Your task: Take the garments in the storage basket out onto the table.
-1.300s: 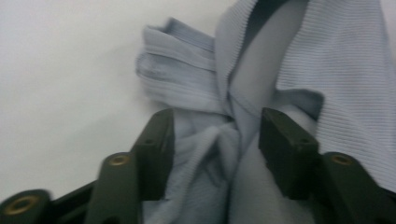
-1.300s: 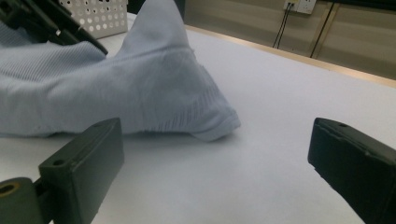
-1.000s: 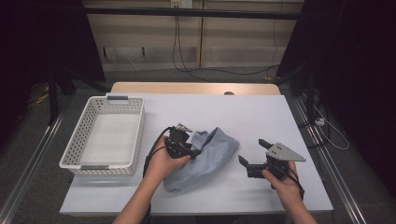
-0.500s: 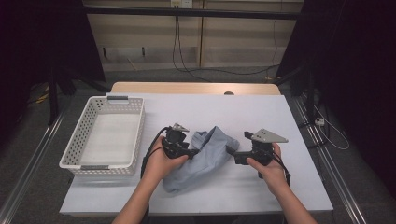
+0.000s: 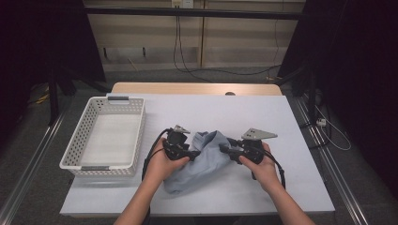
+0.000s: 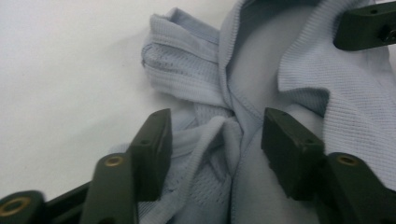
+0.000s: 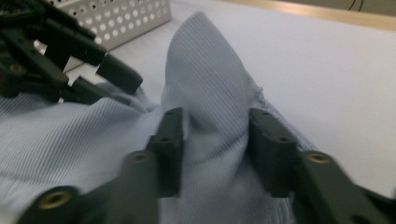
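A crumpled light-blue cloth (image 5: 206, 166) lies on the white table between both hands. My left gripper (image 5: 195, 152) rests on its left part. In the left gripper view its jaws (image 6: 217, 149) straddle a bunched fold (image 6: 224, 135) with gaps at both pads; they have just been opening. My right gripper (image 5: 224, 150) meets the cloth from the right. In the right gripper view its jaws (image 7: 215, 140) have just been closing, and they pinch a raised ridge of the cloth (image 7: 205, 60) that fills the space between the pads. The left gripper (image 7: 93, 70) sits just beyond that ridge.
A white perforated basket (image 5: 101, 101) stands at the table's left, with nothing inside it. Bare white tabletop (image 5: 281, 187) lies to the right of and behind the cloth. A wooden strip (image 5: 197, 88) runs along the table's far edge.
My right gripper has moved left from the bare table onto the cloth's right side, and its jaws have narrowed around a fold. The left hand has stayed put on the cloth.
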